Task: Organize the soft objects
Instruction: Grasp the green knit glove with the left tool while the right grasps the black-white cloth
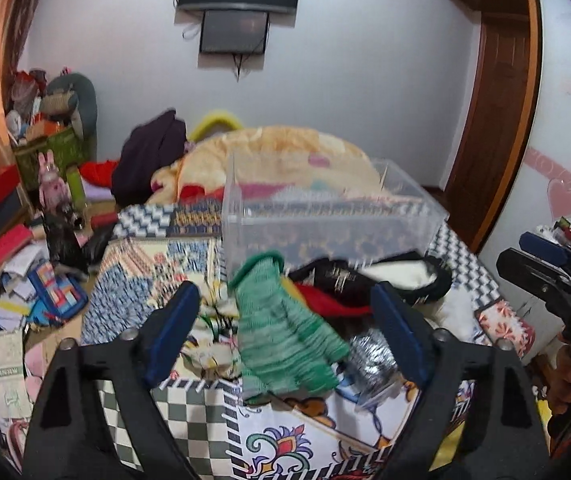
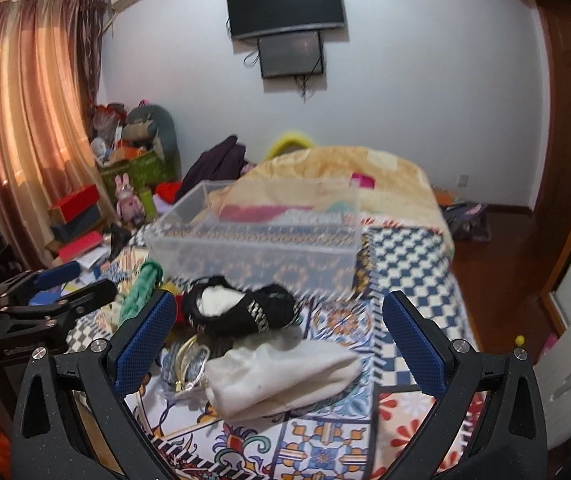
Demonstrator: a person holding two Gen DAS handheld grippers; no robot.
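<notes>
A pile of soft things lies on the patterned bedspread (image 1: 277, 448). A green knitted piece (image 1: 285, 332) sits between the fingers of my open left gripper (image 1: 289, 336), which hovers over it. A black and white slipper-like piece (image 1: 397, 276) and a red cloth (image 1: 325, 302) lie behind it. In the right wrist view my open right gripper (image 2: 281, 344) hangs over a folded white cloth (image 2: 285, 376), with the black piece (image 2: 241, 310) just beyond. A clear plastic box (image 2: 253, 240) stands empty behind the pile; it also shows in the left wrist view (image 1: 325, 216).
A heaped yellow blanket (image 2: 345, 176) fills the far end of the bed. Boxes, papers and toys (image 1: 25, 272) litter the floor on the left by the curtain (image 2: 25, 120). A wooden door frame (image 2: 565, 140) and bare floor lie on the right.
</notes>
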